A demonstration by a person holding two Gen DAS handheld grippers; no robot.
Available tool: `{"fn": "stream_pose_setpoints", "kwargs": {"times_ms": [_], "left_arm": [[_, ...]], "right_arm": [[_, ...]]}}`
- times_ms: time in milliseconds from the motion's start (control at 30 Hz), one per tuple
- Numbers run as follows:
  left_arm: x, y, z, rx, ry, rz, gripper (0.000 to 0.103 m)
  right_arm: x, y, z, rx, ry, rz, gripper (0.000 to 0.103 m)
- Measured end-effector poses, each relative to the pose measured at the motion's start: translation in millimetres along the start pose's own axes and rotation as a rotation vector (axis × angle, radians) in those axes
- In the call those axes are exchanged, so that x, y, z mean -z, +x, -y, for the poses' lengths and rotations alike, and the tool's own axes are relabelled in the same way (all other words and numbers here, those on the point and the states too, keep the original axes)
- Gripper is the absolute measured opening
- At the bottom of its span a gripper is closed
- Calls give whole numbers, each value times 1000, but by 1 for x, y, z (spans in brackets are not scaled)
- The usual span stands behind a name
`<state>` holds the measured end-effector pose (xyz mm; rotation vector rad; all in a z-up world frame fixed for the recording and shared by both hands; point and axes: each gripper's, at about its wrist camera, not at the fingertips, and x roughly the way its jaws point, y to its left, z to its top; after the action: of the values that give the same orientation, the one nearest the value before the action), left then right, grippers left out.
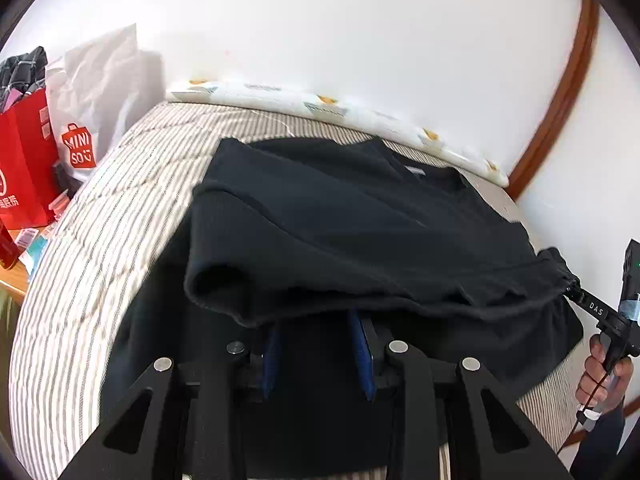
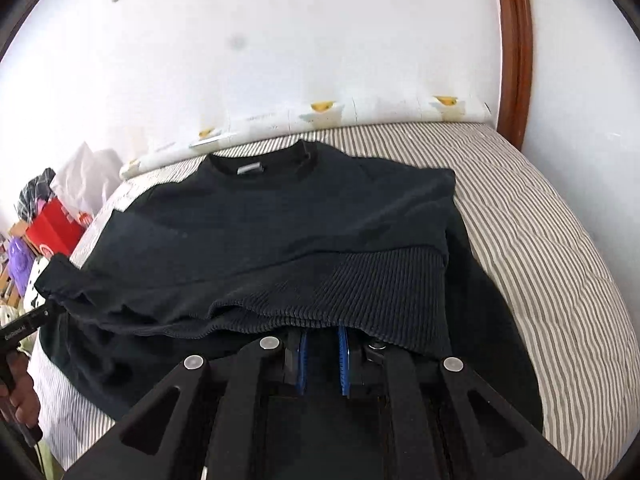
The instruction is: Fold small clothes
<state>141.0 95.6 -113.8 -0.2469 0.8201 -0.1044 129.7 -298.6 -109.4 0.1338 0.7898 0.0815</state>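
A black sweater (image 1: pixel 360 216) lies on the striped bed (image 1: pixel 100 240), collar and label (image 2: pixel 250 169) toward the wall. Its lower hem is lifted and doubled over toward the collar. My left gripper (image 1: pixel 318 322) is shut on the hem's left part, and the cloth drapes over its fingertips. In the right wrist view the left gripper (image 2: pixel 48 308) pinches a bunched corner. My right gripper (image 2: pixel 323 330) is shut on the ribbed hem (image 2: pixel 380 280), its blue pads (image 2: pixel 343 360) close together under the cloth. In the left wrist view the right gripper (image 1: pixel 570 286) grips the hem's far end.
A patterned white pillow (image 1: pixel 320 104) runs along the wall behind the sweater. A red bag (image 1: pixel 24 176) and a white shopping bag (image 1: pixel 92 112) stand on a wooden side table (image 1: pixel 16 280) left of the bed. A curved wooden frame (image 2: pixel 516 52) rises at the right. A hand (image 1: pixel 604 376) holds the right gripper's handle.
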Motion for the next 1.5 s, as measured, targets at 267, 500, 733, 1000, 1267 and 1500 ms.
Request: {"fn": "stream_pose_setpoints", "kwargs": {"times_ms": [267, 500, 733, 1000, 1267, 1500], "left_arm": [[-35, 28, -12, -26, -33, -4, 30], [-61, 48, -22, -54, -72, -7, 30], [-70, 49, -28, -100, 4, -10, 48], [-83, 73, -41, -124, 87, -92, 51], [-81, 49, -40, -79, 37, 37, 10], [-101, 54, -37, -128, -17, 155, 10]], "right_arm": [[-36, 36, 13, 33, 33, -32, 11], [-67, 64, 27, 88, 65, -39, 16], [-81, 75, 33, 123, 10, -33, 54], [-90, 112, 30, 114, -38, -115, 53], [-99, 96, 36, 10, -30, -30, 15], [-123, 70, 63, 10, 52, 114, 13]]}}
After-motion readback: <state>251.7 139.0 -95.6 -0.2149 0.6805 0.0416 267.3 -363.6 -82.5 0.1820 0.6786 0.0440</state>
